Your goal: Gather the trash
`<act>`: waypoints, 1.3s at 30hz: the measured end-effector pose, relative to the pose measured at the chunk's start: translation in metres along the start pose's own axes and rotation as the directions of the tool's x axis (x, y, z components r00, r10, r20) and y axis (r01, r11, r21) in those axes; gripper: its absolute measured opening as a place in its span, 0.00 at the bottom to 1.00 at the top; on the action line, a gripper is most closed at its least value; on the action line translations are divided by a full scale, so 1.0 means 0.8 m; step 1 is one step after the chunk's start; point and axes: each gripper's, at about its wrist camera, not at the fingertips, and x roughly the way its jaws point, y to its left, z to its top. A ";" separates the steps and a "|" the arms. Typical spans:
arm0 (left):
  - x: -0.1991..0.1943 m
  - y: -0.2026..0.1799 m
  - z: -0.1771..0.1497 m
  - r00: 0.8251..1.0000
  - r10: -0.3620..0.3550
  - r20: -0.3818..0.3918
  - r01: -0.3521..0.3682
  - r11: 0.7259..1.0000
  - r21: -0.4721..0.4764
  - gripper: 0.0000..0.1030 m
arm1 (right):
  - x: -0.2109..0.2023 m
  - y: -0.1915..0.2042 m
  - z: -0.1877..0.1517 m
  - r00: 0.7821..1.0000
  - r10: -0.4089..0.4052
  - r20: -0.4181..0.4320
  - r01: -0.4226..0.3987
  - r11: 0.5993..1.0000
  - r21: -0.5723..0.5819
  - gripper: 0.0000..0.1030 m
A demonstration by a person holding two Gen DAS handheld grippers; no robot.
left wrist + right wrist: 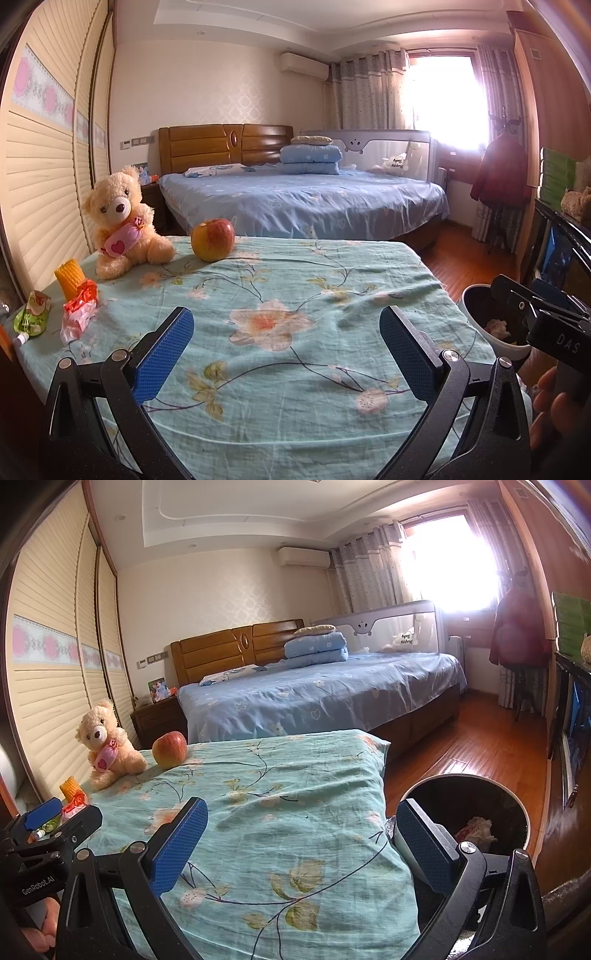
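Red-and-white foil marks the nearest piece of trash: a crumpled wrapper (79,314) lying on the floral cloth (295,295) well off to the left of the left gripper (286,341) and a little ahead of its tips, with a green squeeze pouch (31,314) just beyond it toward the table's left edge, its white cap end pointing back toward the person. Both pieces sit close against a yellow corn-shaped toy (69,278), which looks like something to leave alone, as do the teddy bear (120,221) and apple (213,239) farther ahead. The wrapper's long axis runs roughly front to back, nearly in line with the left gripper's fingers, so a closing pinch across its narrow width should suit once the tool swings leftward. That gripper stands released, its blue pads (164,354) spread wide over bare cloth and holding nothing. The right gripper (301,845) is likewise spread wide and empty, poised at the table's right edge with its right-hand finger over the rim of the bin (417,790), where crumpled waste (476,830) already lies. From the right wrist view the wrapper (75,805) lies far to the left, past the left gripper (44,818), so the left hand is plainly the nearer one; I judge it should take the wrapper and carry it rightward across the table to the bin.
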 end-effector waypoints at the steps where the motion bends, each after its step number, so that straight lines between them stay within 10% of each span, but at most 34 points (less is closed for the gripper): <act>1: 0.000 0.000 0.000 1.000 0.000 0.001 0.000 1.000 0.000 1.00 | 0.000 0.000 0.000 1.000 -0.001 0.000 0.001 1.000 -0.001 1.00; 39: 0.002 0.002 0.002 1.000 -0.004 -0.004 0.004 1.000 0.003 1.00 | -0.006 0.009 0.003 1.000 0.015 -0.005 -0.015 1.000 0.001 1.00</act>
